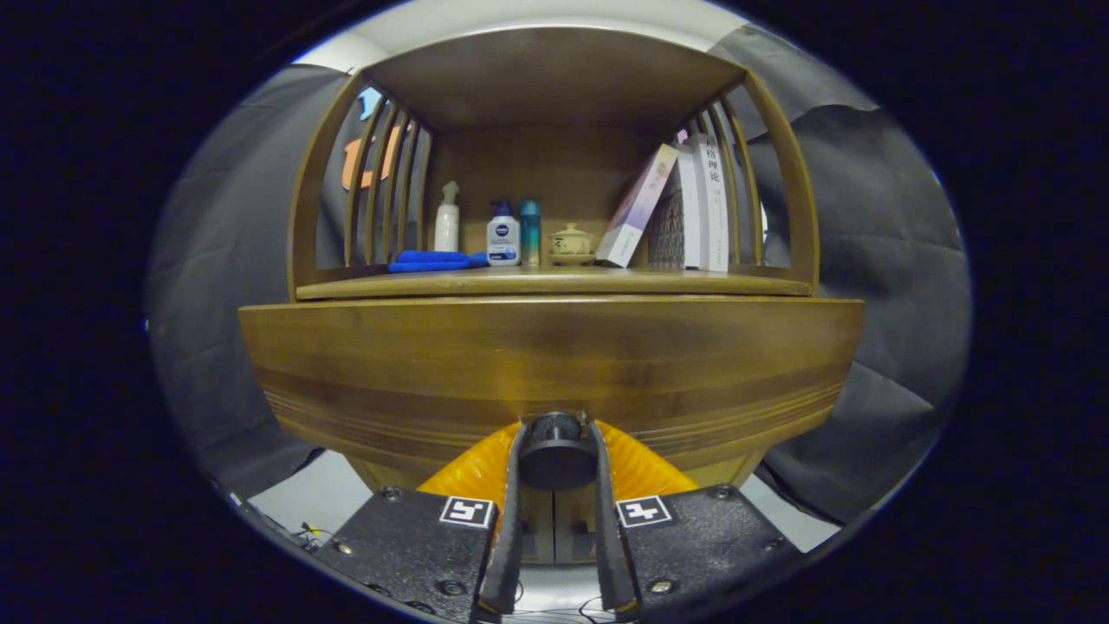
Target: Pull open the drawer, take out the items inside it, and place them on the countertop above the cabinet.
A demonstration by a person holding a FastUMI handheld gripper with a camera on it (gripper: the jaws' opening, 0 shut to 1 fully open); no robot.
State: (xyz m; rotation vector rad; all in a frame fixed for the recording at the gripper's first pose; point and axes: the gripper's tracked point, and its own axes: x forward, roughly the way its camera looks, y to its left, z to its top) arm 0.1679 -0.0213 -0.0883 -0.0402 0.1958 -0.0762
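Gripper (557, 433) clamped on round drawer knob (556, 451), drawer front (554, 364) directly ahead

The setting is a staged home interior inside a recording booth. A wooden cabinet (554, 364) carries an open shelf unit (554, 279) with slatted sides. It holds household items: a spray bottle (447, 218), a lotion bottle (502, 234), a folded blue cloth (431, 260), a lidded ceramic cup (570, 241) and books (693, 208). Dark cloth (875, 260) hangs behind the furniture.
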